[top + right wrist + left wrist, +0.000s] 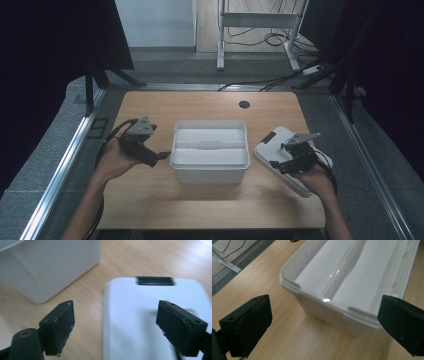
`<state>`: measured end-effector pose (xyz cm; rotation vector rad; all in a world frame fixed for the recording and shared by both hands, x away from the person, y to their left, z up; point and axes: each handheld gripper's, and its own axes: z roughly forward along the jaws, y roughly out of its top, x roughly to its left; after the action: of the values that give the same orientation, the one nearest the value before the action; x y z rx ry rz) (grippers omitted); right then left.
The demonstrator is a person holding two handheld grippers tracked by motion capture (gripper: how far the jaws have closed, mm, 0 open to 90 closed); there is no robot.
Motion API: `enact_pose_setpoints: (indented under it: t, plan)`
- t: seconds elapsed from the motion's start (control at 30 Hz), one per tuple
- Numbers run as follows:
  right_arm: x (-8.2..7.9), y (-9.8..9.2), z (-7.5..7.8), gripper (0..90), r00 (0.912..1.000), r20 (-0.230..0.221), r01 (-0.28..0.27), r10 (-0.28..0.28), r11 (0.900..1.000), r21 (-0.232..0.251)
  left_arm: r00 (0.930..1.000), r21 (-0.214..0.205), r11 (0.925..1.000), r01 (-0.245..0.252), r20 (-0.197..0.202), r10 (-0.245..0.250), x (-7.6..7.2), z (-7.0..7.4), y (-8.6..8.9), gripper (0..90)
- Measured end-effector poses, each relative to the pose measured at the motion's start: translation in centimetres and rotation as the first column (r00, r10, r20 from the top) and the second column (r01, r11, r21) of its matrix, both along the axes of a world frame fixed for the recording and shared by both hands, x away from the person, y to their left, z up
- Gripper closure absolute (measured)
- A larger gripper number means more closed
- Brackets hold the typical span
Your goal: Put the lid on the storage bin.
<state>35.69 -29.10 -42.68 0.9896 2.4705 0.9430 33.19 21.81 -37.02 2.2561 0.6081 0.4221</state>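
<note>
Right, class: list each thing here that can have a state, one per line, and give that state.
White bin: lid off, open, upright on the table, looks empty.
White lid: off the bin, flat on the table to the bin's right.
Left claw: open, holding nothing, beside the bin's left side.
Right claw: open, holding nothing, over the lid.

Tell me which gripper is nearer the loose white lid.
Right. The right gripper hovers directly over the white lid, jaws open; the left gripper sits across the white bin, by its left side.

White bin (210, 165) mid-table, left claw (161, 156) beside it, right claw (275, 164) over lid (280, 137).
</note>
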Motion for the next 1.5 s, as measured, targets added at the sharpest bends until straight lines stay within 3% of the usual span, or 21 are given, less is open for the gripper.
enact_pose_setpoints:
  t: [0.27,0.4,0.53,0.7,0.9,1.1,1.23,1.4,1.5]
  plan:
    - [2.1,-2.2,-0.2,26.7,0.9963,-0.007,0.085,-0.085,0.9954,-0.044,0.9983,0.007,0.9985,-0.054,-0.023,0.054,-2.9,-3.2,2.6,0.0]
    - [2.9,-3.1,-1.1,35.6,0.9923,-0.023,0.12,-0.122,0.9902,-0.071,0.9961,-0.023,0.9968,-0.076,-0.046,0.075,-4.1,-5.4,3.2,0.0]
    - [3.4,-3.8,-2.0,46.2,0.9907,-0.048,0.122,-0.127,0.9887,-0.086,0.9938,-0.03,0.995,-0.095,-0.061,0.093,-5.1,-7.8,3.1,0.0]
    - [3.6,-4.1,-2.4,62.2,0.9934,-0.026,0.108,-0.112,0.988,-0.11,0.9897,-0.038,0.9918,-0.122,-0.081,0.118,-6.1,-10.5,2.5,0.0]
    - [3.6,-3.8,-2.4,80.4,0.9947,-0.034,0.092,-0.098,0.9859,-0.139,0.9872,-0.025,0.9907,-0.134,-0.091,0.131,-7.0,-12.9,1.7,0.0]
    - [3.6,-3.5,-2.1,83.4,0.9954,-0.008,0.092,-0.095,0.9769,-0.193,0.985,-0.019,0.9903,-0.138,-0.107,0.135,-7.2,-14.5,1.1,0.0]
    - [3.5,-3.6,-1.8,84.1,0.9965,-0.008,0.081,-0.084,0.9786,-0.189,0.9849,0.028,0.991,-0.131,-0.11,0.133,-7.2,-15.1,0.5,0.0]
    - [3.3,-3.8,-0.9,84.3,0.999,-0.005,0.043,-0.045,0.9831,-0.178,0.9838,0.023,0.9926,-0.119,-0.132,0.121,-7.1,-15.1,0.2,0.0]
    - [3.1,-3.9,0.0,84.3,0.9999,-0.008,0.008,-0.009,0.9851,-0.172,0.9774,0.015,0.9928,-0.119,-0.174,0.12,-6.7,-15.2,0.3,0.0]
